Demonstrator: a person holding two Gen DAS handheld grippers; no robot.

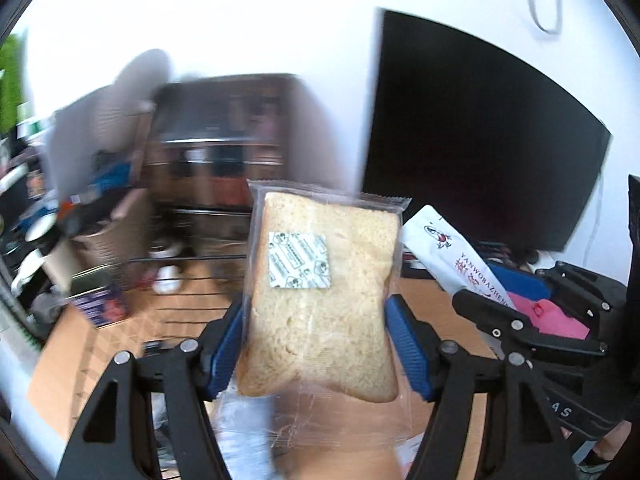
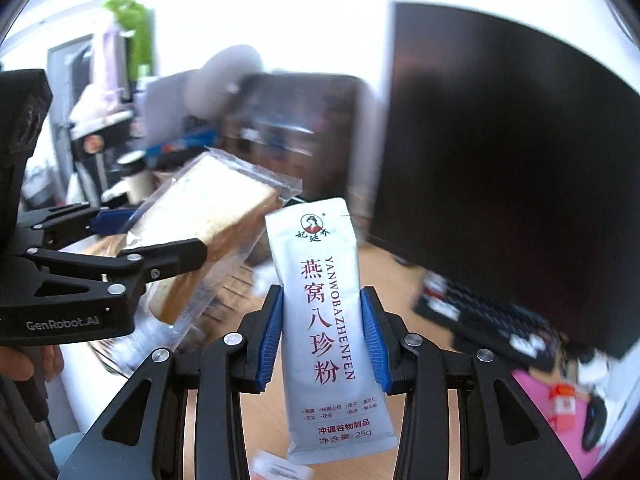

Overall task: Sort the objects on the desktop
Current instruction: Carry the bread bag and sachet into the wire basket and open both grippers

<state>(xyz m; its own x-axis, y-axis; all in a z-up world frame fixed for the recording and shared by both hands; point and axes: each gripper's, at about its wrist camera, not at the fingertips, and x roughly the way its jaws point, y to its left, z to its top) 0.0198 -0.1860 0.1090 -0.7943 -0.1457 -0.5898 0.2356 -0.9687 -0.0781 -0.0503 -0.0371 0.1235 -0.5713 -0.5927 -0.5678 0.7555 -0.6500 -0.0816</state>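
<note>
Big dark monitor (image 1: 480,136) fills the right of the scene, standing over the wooden surface (image 1: 424,292), and behind it all the room is a blur. Up in the air above that surface, the left gripper (image 1: 316,344) has its jaws clamped on a bagged slice of bread (image 1: 320,304), blue pads pressing both edges. Just beside it, the right gripper (image 2: 322,336) has its jaws clamped on a slim white powder sachet (image 2: 324,320), upright, red lettering facing the right wrist camera.
</note>
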